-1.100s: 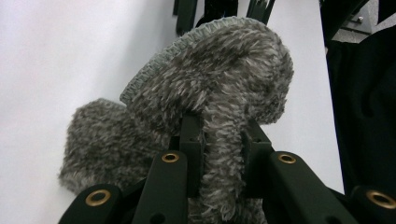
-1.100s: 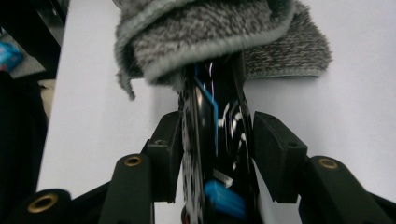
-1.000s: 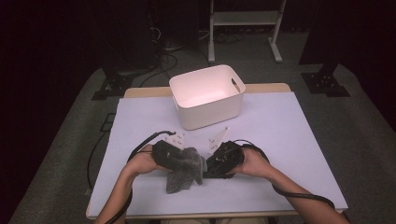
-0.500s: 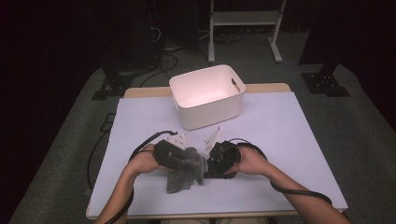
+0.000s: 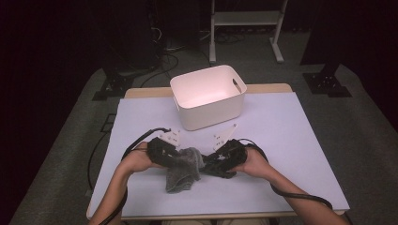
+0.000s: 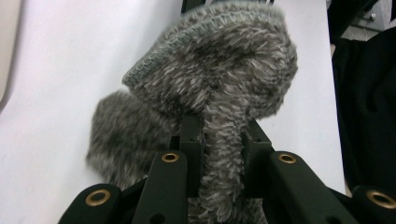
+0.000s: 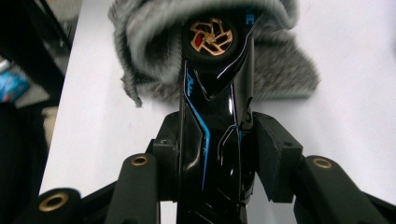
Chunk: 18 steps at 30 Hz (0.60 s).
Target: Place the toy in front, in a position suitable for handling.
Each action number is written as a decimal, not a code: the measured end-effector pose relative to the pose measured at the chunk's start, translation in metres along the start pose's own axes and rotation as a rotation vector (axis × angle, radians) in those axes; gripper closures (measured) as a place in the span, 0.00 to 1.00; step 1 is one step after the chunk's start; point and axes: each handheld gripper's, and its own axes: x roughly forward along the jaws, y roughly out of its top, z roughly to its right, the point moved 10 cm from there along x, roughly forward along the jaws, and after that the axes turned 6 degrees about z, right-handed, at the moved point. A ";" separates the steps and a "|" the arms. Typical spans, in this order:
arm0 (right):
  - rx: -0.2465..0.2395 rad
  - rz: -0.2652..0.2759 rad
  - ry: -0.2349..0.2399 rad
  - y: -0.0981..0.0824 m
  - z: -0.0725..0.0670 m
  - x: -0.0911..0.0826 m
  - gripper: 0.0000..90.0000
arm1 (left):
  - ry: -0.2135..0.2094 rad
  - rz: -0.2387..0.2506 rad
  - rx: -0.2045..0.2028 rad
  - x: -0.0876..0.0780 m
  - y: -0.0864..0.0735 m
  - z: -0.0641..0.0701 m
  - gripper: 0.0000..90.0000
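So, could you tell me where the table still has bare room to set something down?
Bare patches of the table lie right of the white bin, left of it, and along the near edge. It is crowded mid-front, where both grippers meet at the grey fuzzy sock.

Plenty of open table on both sides of the hands. Straight ahead the bin blocks the middle, just past the sock.

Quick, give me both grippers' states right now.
Left gripper: shut on the grey fuzzy cloth.
Right gripper: holds a glossy black object; jaws have just been closing.
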 end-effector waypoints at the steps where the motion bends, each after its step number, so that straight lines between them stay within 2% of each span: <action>1: 0.000 0.022 -0.003 0.002 0.001 0.000 0.62 | 0.000 0.006 -0.009 -0.003 -0.002 -0.001 0.84; 5: 0.002 0.060 0.005 0.006 -0.001 0.005 0.62 | 0.005 0.009 -0.018 -0.007 -0.004 -0.002 0.84; 7: -0.002 0.100 0.011 0.011 -0.002 0.007 0.62 | -0.013 0.026 -0.005 -0.006 0.002 0.001 0.84; 8: -0.003 0.119 0.017 0.014 -0.003 0.008 0.62 | -0.004 0.020 0.002 -0.007 0.004 0.000 0.84; 10: -0.004 0.143 -0.001 0.016 -0.002 0.007 0.62 | 0.001 0.038 0.007 -0.014 0.013 0.000 0.84; 13: 0.023 0.217 0.020 0.021 -0.003 0.001 0.62 | 0.001 0.042 0.031 -0.021 0.024 0.003 0.84; 18: 0.010 0.249 0.008 0.018 -0.005 -0.007 0.62 | -0.008 0.020 0.072 -0.017 0.042 0.011 0.84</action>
